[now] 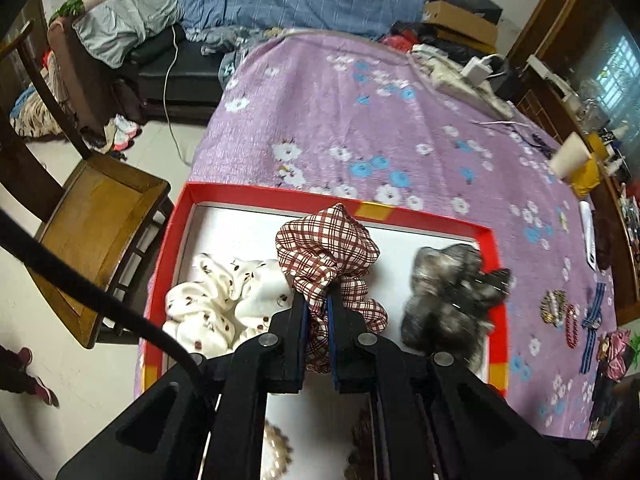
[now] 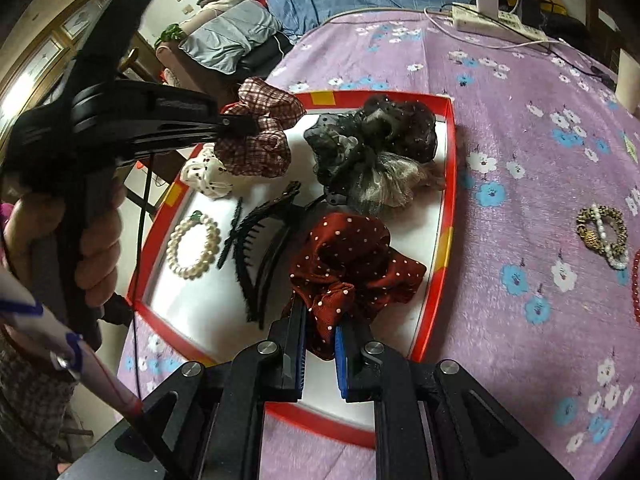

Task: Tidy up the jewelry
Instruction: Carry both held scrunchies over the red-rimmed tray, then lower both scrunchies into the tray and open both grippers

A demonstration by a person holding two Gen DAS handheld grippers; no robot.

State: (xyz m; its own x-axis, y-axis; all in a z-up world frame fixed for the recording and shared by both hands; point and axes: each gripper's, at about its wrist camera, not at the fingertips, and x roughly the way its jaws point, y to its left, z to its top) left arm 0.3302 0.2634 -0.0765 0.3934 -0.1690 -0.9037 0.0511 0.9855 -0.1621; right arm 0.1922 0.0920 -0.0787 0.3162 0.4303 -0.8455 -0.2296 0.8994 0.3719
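Observation:
A red-rimmed box (image 1: 436,221) with a white floor lies on the purple flowered bedspread; it also shows in the right wrist view (image 2: 451,184). My left gripper (image 1: 317,304) is shut on a red-and-white plaid scrunchie (image 1: 328,240) and holds it above the box; from the right wrist view it (image 2: 240,122) grips the plaid scrunchie (image 2: 260,132) at the box's far left. My right gripper (image 2: 321,320) is shut on a dark red polka-dot scrunchie (image 2: 352,256) over the box's near right part. In the box lie a white dotted scrunchie (image 1: 216,300), a black and grey lace scrunchie (image 2: 372,148), a pearl bracelet (image 2: 194,246) and black hair clips (image 2: 260,236).
On the bedspread right of the box lie a leopard and pearl hair tie (image 2: 602,232), a red bead bracelet (image 1: 571,326) and a blue striped band (image 1: 592,320). A power strip (image 2: 496,26) with cables lies at the far edge. A wooden chair (image 1: 96,232) stands left of the bed.

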